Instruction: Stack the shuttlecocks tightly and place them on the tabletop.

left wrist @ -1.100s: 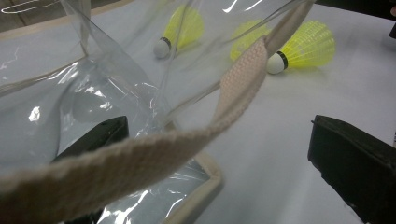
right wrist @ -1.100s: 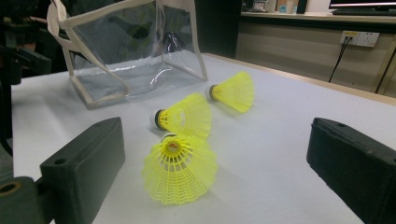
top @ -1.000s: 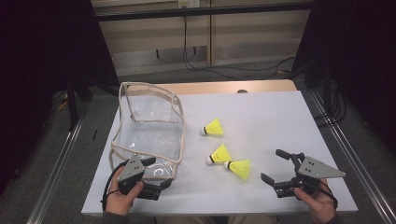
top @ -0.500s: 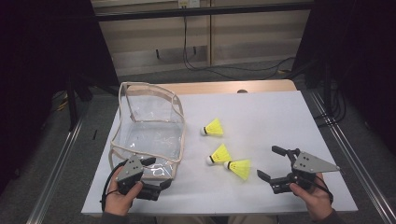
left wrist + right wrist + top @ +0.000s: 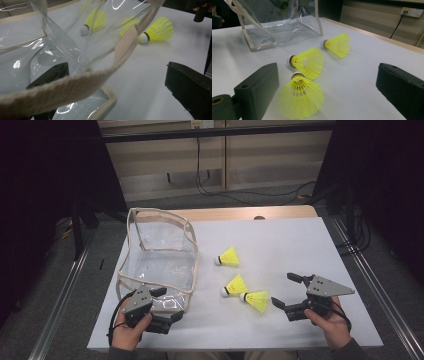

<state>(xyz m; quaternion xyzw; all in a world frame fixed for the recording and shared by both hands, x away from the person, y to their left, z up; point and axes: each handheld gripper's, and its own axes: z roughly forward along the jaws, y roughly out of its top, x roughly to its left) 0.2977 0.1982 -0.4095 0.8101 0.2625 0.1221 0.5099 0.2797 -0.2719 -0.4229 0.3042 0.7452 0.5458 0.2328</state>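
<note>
The left claw (image 5: pixel 167 305) sits at the surface's near-left corner, its jaws spread wide around the near rim of the clear bag (image 5: pixel 160 255); in the left gripper view the bag's beige strap (image 5: pixel 75 85) runs across between the jaws, one jaw behind the clear wall, and nothing is pinched. The bag stands open on the left half of the white surface (image 5: pixel 280 240), reaching toward the far edge. Three yellow shuttlecocks lie near the middle: one (image 5: pixel 229 257) just right of the bag, a second (image 5: pixel 234 285) nearer the near edge, and a third (image 5: pixel 256 300) just beside it, close to touching. The right claw (image 5: pixel 287 292) is near the near-right corner, released, jaws wide apart, and aimed leftward at the third shuttlecock, whose skirt in the right gripper view lies between the jaw tips without touching them.
</note>
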